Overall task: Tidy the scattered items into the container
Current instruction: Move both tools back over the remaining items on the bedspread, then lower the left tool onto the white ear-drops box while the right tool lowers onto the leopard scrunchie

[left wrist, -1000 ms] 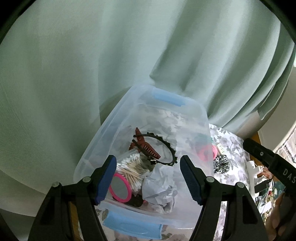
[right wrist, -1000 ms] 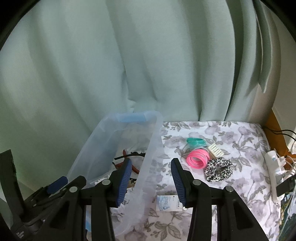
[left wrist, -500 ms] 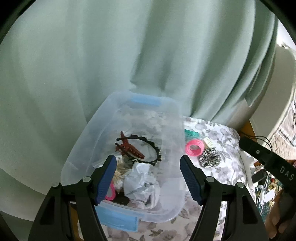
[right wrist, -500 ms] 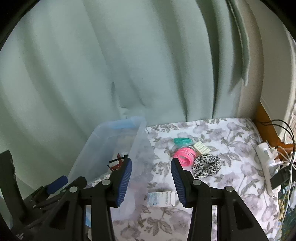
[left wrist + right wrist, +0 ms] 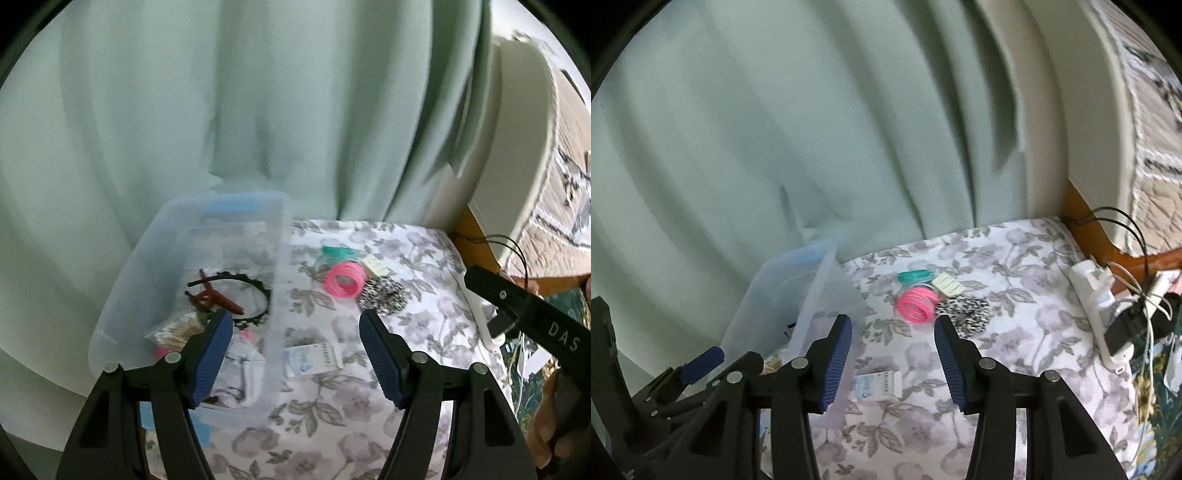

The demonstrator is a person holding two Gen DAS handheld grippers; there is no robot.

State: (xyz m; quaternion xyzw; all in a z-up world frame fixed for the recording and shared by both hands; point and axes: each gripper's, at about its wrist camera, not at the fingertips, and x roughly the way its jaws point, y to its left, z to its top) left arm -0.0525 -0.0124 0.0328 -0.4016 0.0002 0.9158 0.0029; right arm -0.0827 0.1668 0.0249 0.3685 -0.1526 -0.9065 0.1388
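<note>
Both grippers hang empty above the floral-covered desk (image 5: 1015, 314), and the next pick seems to turn on the small white and blue sachet (image 5: 877, 384) lying flat just beside the right wall of the clear plastic container (image 5: 280, 280). In the right wrist view the sachet sits just ahead of and slightly left of the right gripper (image 5: 893, 365), nearly between its blue pads, with its long axis running left to right — across the line of approach. In the left wrist view the same sachet (image 5: 312, 360) also falls between the pads of the left gripper (image 5: 295, 356), so neither hand is plainly nearer; I would judge the right one better placed, since the left straddles the container wall. Both sets of jaws stand wide with nothing in them. Farther off and to the right lies the remaining cluster: pink coiled hair ties (image 5: 916, 304), teal hair ties (image 5: 914, 275), a small cream comb-like clip (image 5: 946, 284) and a leopard-print scrunchie (image 5: 967, 315), packed close together. The container already holds a black headband (image 5: 255, 295), a brown claw clip (image 5: 212, 299) and a bag of cotton swabs (image 5: 177, 330) — so the task looks well along.
</note>
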